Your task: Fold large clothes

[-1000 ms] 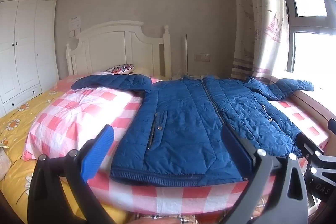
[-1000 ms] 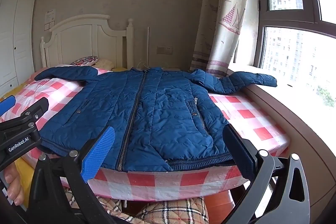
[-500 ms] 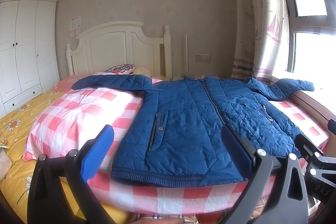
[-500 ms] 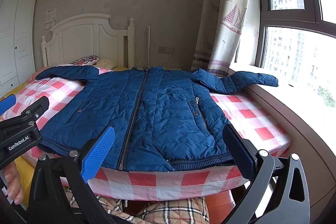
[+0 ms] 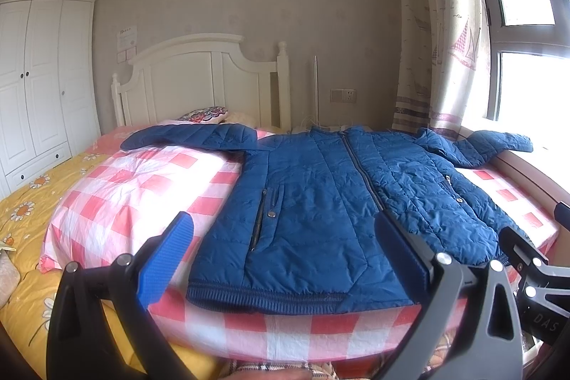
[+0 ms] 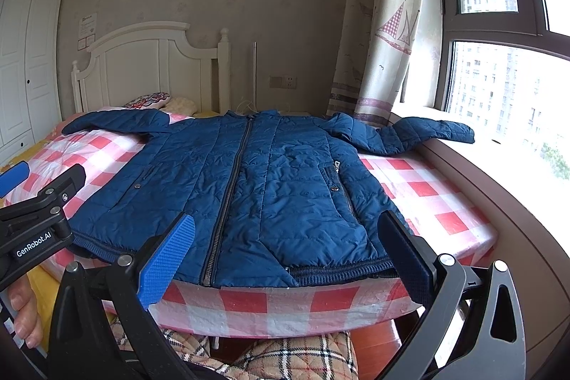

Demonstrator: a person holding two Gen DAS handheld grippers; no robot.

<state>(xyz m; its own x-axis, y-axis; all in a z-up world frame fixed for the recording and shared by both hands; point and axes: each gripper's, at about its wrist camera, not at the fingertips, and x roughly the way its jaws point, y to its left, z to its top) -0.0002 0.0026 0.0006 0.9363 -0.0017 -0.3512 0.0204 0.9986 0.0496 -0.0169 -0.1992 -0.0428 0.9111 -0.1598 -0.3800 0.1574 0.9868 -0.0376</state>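
- Here, a blue quilted jacket [image 5: 320,202] lies front-up and zipped on a red-and-white checked sheet [image 5: 142,180] that covers the near end of the bed [image 5: 28,219]; its ribbed hem sits along the near edge of the sheet.
- The jacket's left sleeve [image 5: 192,136] stretches out over the sheet toward the white headboard [image 5: 199,81]; its right sleeve [image 6: 427,130] reaches onto the window ledge [image 6: 506,198].
- The left tongs [image 5: 285,251] hang in the air just short of the hem, jaws spread wide with nothing between them; the blue pad [image 5: 165,259] on the left finger shows clearly.
- The right tongs [image 6: 288,251] hover likewise before the hem near the zip's lower end, jaws wide apart and empty.
- In the right wrist view the left tongs appear at the left edge, with fingertips of the left hand [image 6: 25,316] below them.
- A patterned pillow [image 6: 148,100] rests by the headboard, a sailboat curtain [image 6: 388,24] hangs at the right, and a white wardrobe [image 5: 35,84] stands at the far left.
- A plaid fabric [image 6: 285,355] shows at the bottom, below the bed's edge.
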